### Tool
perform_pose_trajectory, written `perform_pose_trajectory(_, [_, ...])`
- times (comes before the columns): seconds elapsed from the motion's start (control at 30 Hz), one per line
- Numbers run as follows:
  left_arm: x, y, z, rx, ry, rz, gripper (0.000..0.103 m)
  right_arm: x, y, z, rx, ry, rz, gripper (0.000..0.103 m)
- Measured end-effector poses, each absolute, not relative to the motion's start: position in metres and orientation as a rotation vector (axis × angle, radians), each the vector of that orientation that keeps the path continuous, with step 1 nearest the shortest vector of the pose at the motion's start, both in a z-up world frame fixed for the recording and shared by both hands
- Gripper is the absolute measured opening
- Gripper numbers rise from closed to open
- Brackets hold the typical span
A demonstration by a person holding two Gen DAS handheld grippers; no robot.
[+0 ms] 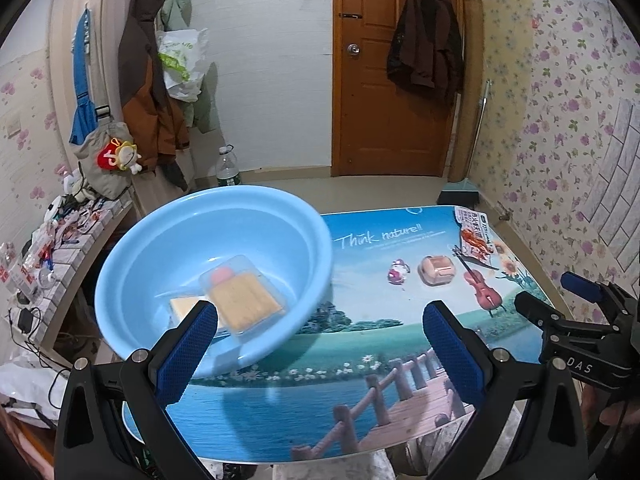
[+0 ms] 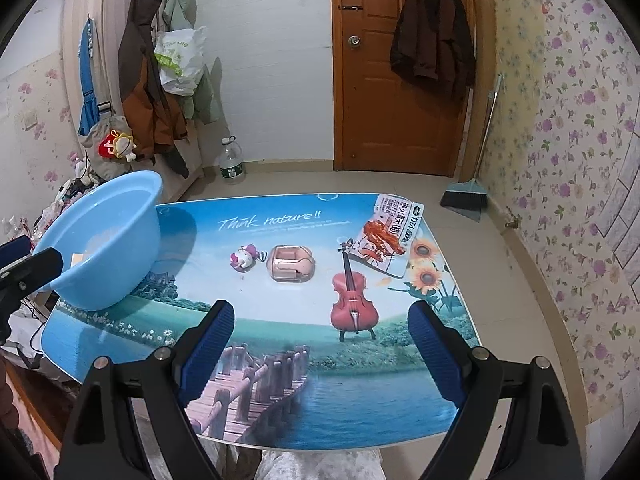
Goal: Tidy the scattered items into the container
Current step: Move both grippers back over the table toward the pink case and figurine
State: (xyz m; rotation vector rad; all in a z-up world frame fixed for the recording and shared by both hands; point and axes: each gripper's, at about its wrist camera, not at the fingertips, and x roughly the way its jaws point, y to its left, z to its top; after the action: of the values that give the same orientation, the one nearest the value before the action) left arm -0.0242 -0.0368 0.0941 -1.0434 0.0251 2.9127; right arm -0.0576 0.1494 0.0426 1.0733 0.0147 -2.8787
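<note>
You have one blue basin [image 1: 168, 240] holding two packets, plus three loose items on the table [image 2: 360, 400]: one small toy [image 2: 244, 258], one pink case [image 2: 290, 264], one snack packet [image 2: 386, 236].

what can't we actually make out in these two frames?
- Basin contents: right wrist view, near wall hides them.
- Yellow item in the basin: left wrist view, the box and a left hand-held gripper finger cover most of it.
- Snack packet print: left wrist view, too small and blurred.
- Right hand-held gripper body: left wrist view, cut off at the right edge.
</note>
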Motion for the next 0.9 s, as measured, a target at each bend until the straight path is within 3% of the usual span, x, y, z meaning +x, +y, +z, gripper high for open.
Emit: perform_pose_trajectory(0.9, [-0.061, 0.026, 0.073, -1.0, 0.142, 2.824, 0.103, -0.079, 0.163, 0.029, 1.063, -0.003, -2.888, 0.09])
